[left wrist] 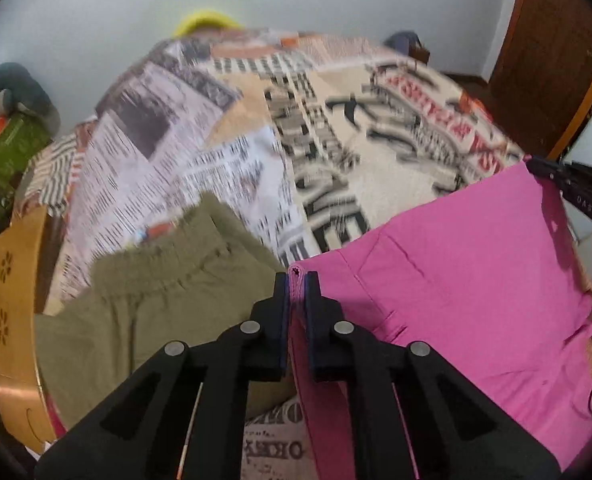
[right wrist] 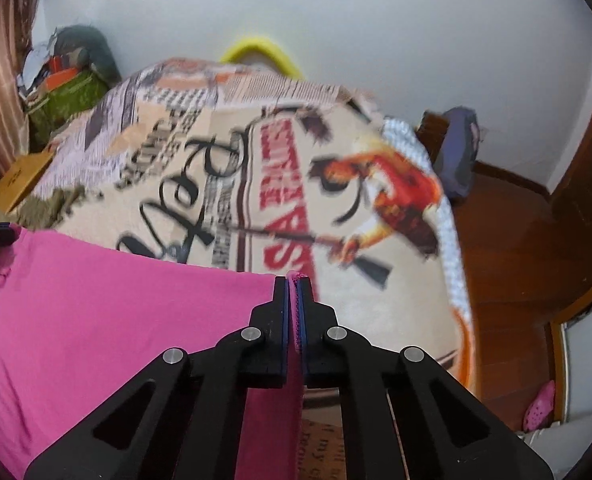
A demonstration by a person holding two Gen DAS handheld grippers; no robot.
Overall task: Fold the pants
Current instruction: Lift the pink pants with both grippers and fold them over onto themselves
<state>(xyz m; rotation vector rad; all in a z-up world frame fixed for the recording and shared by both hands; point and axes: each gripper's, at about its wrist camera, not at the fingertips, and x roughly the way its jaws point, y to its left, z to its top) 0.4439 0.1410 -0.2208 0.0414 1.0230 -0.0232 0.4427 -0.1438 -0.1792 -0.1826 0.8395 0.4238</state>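
Printed bedspread [right wrist: 224,184] beneath pink pants [right wrist: 96,312], edge pinched between fingers [right wrist: 282,312].

pants [left wrist: 476,264]: pink woven cloth, matt, smooth
olive garment [left wrist: 144,292]: matt, crinkled cloth
blanket [right wrist: 256,184]: printed, soft cloth
grippers [right wrist: 295,280]: matt black plastic
floor [right wrist: 504,248]: glossy wood

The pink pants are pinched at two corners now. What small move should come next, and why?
Probably lift both corners together and carry them forward over the bedspread. The left gripper and right gripper are each shut on an edge of the pink pants, the cloth spanning between them, ready to fold.
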